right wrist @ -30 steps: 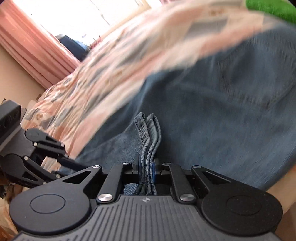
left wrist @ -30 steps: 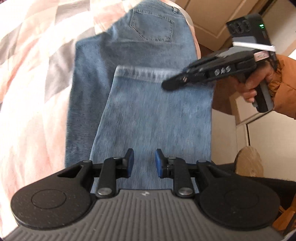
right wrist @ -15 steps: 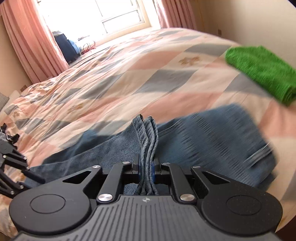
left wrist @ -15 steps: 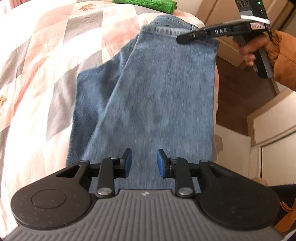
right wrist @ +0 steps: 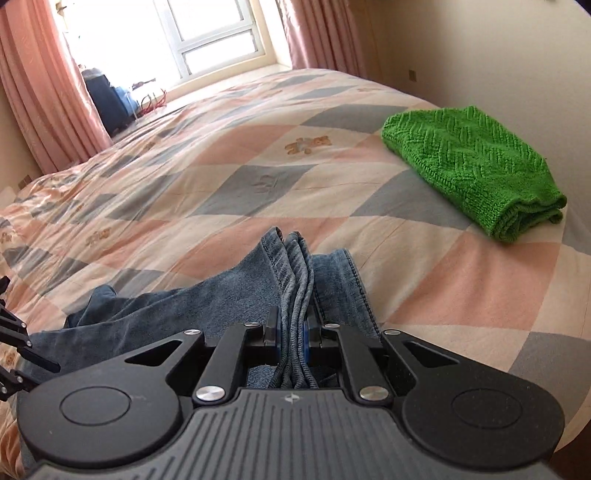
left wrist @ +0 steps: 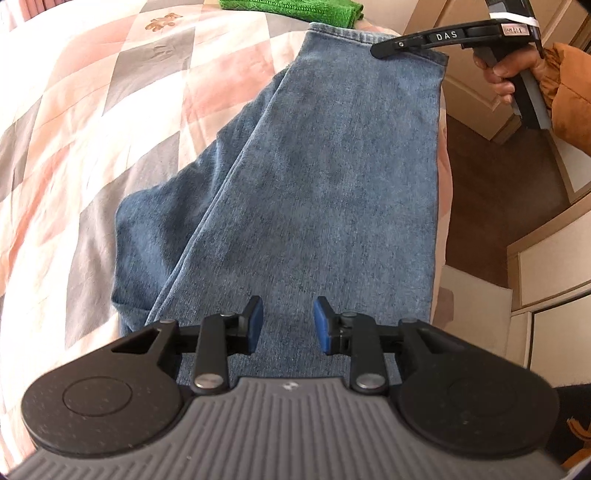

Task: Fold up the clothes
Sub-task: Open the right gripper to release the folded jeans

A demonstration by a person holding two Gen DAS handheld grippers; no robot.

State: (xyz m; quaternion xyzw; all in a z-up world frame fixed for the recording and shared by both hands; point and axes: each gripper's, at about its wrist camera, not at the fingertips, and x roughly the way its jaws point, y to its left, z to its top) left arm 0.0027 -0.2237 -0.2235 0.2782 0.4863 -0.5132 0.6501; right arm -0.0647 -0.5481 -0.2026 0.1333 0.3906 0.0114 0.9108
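Observation:
Blue jeans (left wrist: 325, 177) lie folded lengthwise on the quilted bed, legs doubled over toward the far edge. My left gripper (left wrist: 287, 325) hovers open above the near end of the jeans, nothing between its blue pads. In the left wrist view my right gripper (left wrist: 384, 50) reaches in from the top right, held by a hand (left wrist: 506, 70), at the jeans' far hem. In the right wrist view that gripper (right wrist: 291, 332) is shut on the bunched hem of the jeans (right wrist: 291, 266), low over the bed.
A folded green knitted sweater (right wrist: 476, 166) lies at the bed's far corner, also seen as a green sweater (left wrist: 288, 7) beyond the jeans. The patchwork quilt (right wrist: 240, 166) stretches toward a window with pink curtains. Cupboards (left wrist: 546, 277) and brown floor (left wrist: 491, 192) sit right of the bed edge.
My right gripper has carried the jeans' hem away over the seat to the far edge, covering the back pocket. The left gripper stayed open over the near end.

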